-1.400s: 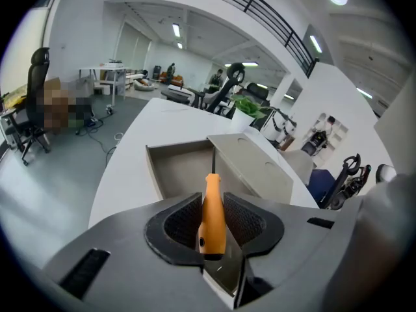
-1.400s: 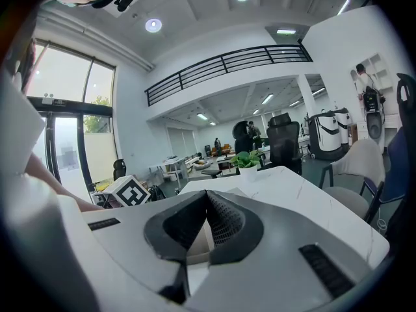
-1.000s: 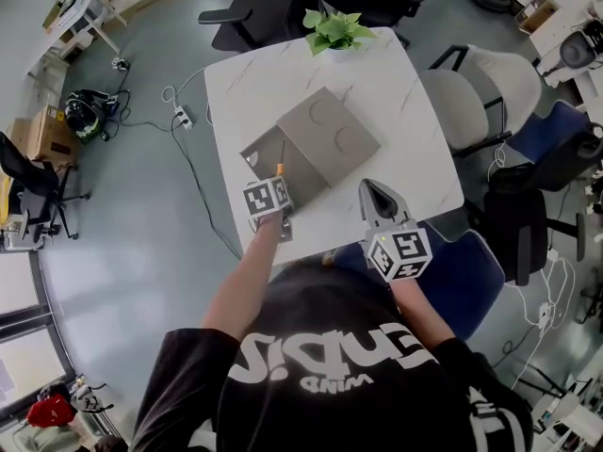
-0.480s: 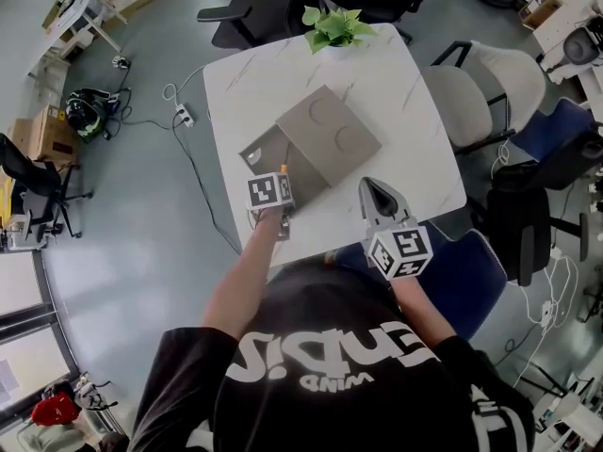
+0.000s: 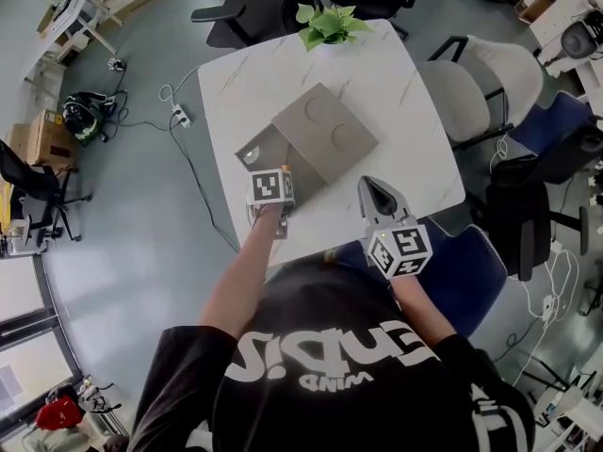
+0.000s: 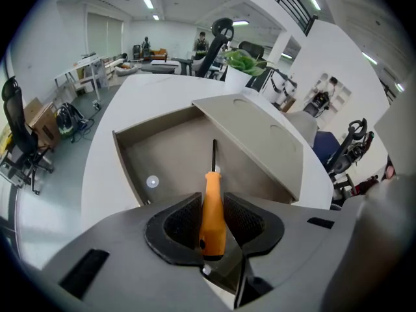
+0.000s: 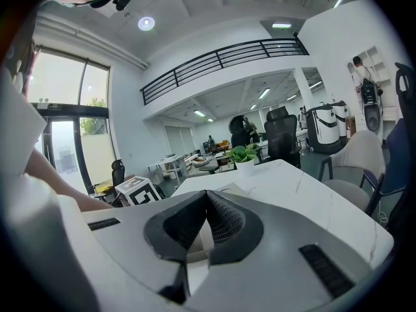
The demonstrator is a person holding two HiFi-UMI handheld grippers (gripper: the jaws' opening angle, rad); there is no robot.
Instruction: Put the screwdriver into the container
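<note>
By the table's point(image 5: 405, 111) left edge, the left gripper point(image 6: 212, 201) is clamping an orange-handled, dark-shafted screwdriver point(image 6: 212, 174) over the container's point(image 6: 127, 164) uncovered half, while the right gripper point(image 7: 207, 195) is idling with jaws together.

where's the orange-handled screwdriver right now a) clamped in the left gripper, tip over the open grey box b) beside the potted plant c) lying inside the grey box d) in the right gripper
A: the left gripper is shut on the orange-handled screwdriver, whose dark shaft points over the open grey box.

Screwdriver point(image 5: 284, 167) — mostly behind left gripper point(image 5: 277, 176) overhead
</note>
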